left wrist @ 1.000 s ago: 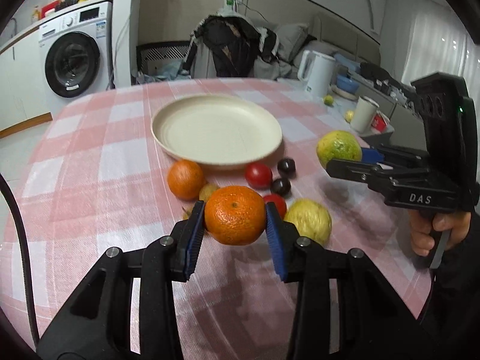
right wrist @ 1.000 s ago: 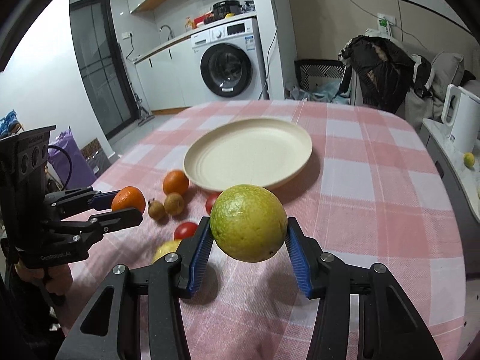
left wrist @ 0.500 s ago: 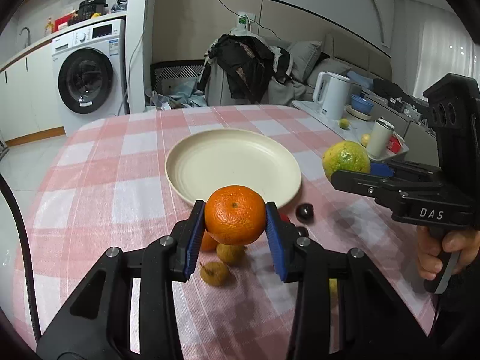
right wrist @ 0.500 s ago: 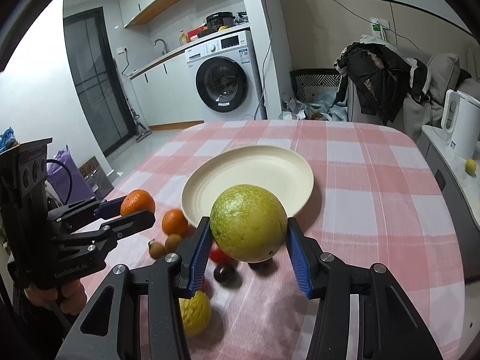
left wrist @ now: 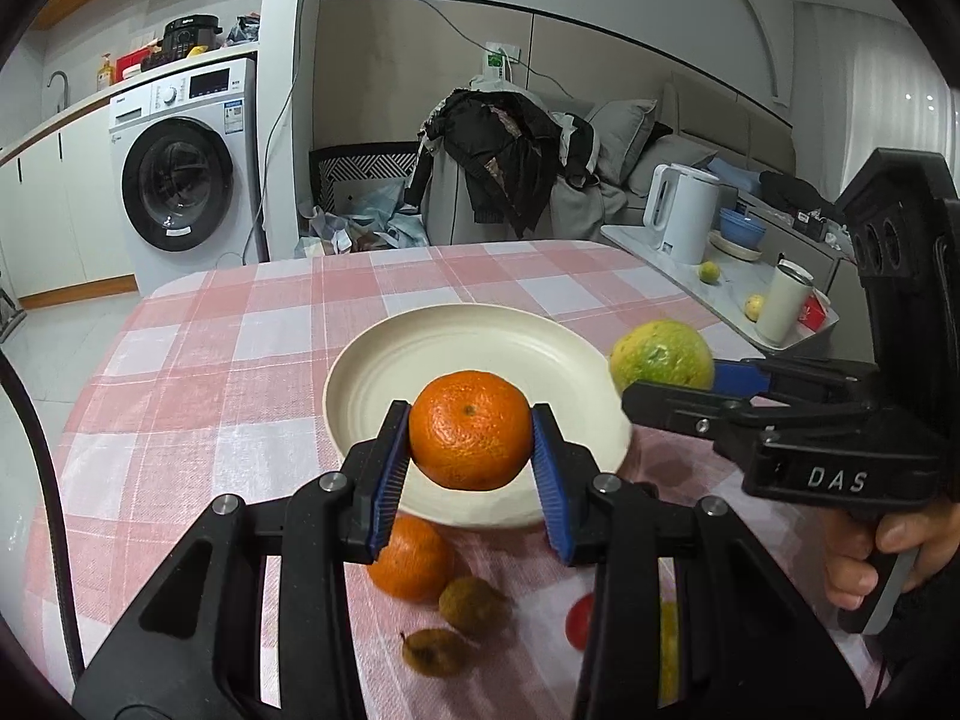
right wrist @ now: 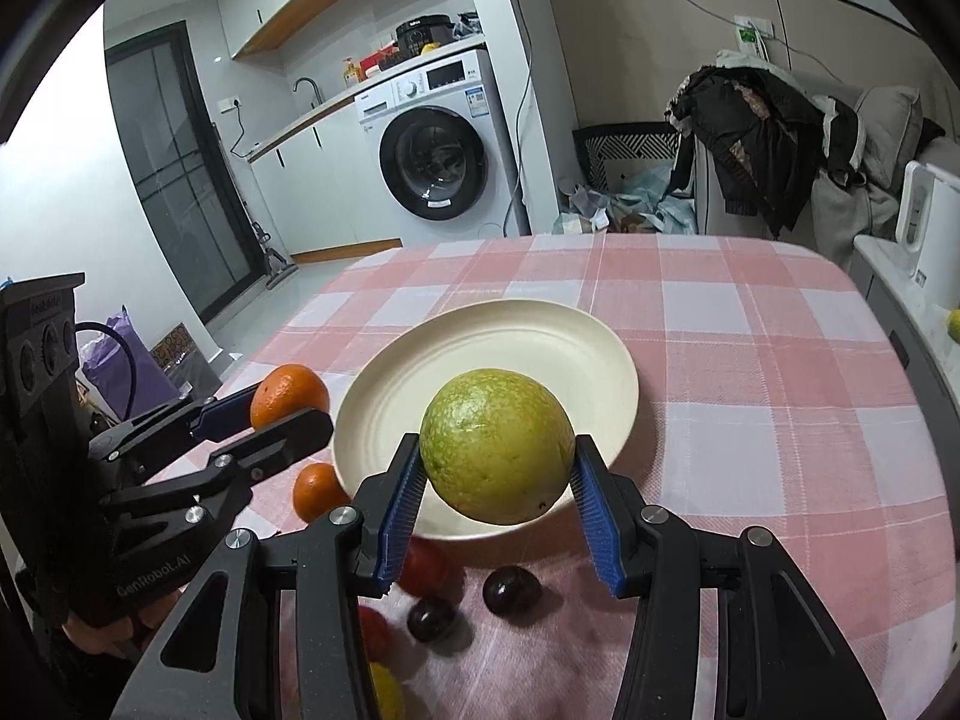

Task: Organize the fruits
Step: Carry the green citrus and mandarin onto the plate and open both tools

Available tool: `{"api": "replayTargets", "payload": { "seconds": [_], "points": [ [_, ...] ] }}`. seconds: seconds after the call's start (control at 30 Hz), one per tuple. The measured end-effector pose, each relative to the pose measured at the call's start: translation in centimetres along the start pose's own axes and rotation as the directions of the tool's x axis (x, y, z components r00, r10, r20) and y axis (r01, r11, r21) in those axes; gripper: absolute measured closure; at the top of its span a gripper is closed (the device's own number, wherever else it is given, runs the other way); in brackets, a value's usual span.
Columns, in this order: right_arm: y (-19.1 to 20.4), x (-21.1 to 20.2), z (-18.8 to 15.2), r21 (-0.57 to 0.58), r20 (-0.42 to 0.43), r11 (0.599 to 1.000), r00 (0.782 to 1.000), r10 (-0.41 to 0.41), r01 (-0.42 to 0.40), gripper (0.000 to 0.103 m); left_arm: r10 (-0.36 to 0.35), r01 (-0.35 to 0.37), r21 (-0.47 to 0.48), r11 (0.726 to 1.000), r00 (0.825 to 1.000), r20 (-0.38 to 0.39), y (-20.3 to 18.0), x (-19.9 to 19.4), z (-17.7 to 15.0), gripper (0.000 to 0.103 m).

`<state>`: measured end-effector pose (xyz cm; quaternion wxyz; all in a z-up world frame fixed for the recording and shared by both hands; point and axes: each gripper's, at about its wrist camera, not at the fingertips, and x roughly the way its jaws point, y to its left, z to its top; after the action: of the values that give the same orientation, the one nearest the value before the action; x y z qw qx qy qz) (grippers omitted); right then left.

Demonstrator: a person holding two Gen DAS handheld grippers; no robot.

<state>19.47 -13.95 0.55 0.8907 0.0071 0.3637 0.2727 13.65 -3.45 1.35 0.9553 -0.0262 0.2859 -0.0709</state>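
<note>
- Left tool is clamped on an orange mandarin, carried clear of the worktop over the near rim of the cream plate, at the plate's 6 o'clock.
- Right tool is clamped on a larger green-yellow citrus, raised at the plate's 4 o'clock edge.
- Both fruits sit between blue pads at mid-height, likely so they cannot roll out while carried.
- Plate is bare; judged the collecting spot, with both loads about to be released.
- Loose on the cloth at 6 o'clock: second mandarin, 2 small brown fruits, red tomato, 2 dark plums.
</note>
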Motion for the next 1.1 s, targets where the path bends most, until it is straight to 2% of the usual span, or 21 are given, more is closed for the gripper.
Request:
{"api": "replayTargets", "payload": {
  "seconds": [0.33,0.63,0.8,0.87,0.97,1.03,1.1],
  "points": [
    [-1.0,2.9,0.0,0.015,-0.038,1.0,0.999,-0.011,0.012,0.053,0.033,-0.032,0.026,0.999,0.999,-0.037,-0.3,3.7,-0.5,0.067],
    [-1.1,4.0,-0.2,0.021,-0.075,1.0,0.997,-0.018,0.019,0.053,0.038,-0.037,0.017,0.999,0.997,-0.061,0.2,5.0,-0.8,0.067],
    [-0.9,2.9,-0.1,0.018,-0.032,0.999,0.999,-0.042,0.042,0.05,0.049,-0.048,0.017,0.999,0.996,-0.068,0.4,4.8,-1.1,0.067],
    [-0.9,2.3,-0.2,0.015,-0.02,0.999,0.999,-0.048,0.048,0.047,0.051,-0.05,0.025,0.998,0.997,-0.06,0.5,4.3,-1.2,0.066],
    [-0.9,1.1,-0.5,0.002,-0.001,0.999,0.999,-0.052,0.052,0.027,0.058,-0.057,0.028,0.998,0.997,-0.045,0.5,3.2,-1.4,0.064],
    [-0.9,0.3,-0.9,0.002,0.001,0.999,0.999,-0.05,0.05,0.012,0.053,-0.052,0.025,0.998,0.998,-0.03,0.6,2.2,-1.6,0.048],
    [-1.0,-0.2,-1.3,0.0,-0.006,0.999,0.999,-0.053,0.053,0.007,0.055,-0.055,0.026,0.998,0.998,-0.004,0.7,1.0,-1.9,0.036]
  ]
}}
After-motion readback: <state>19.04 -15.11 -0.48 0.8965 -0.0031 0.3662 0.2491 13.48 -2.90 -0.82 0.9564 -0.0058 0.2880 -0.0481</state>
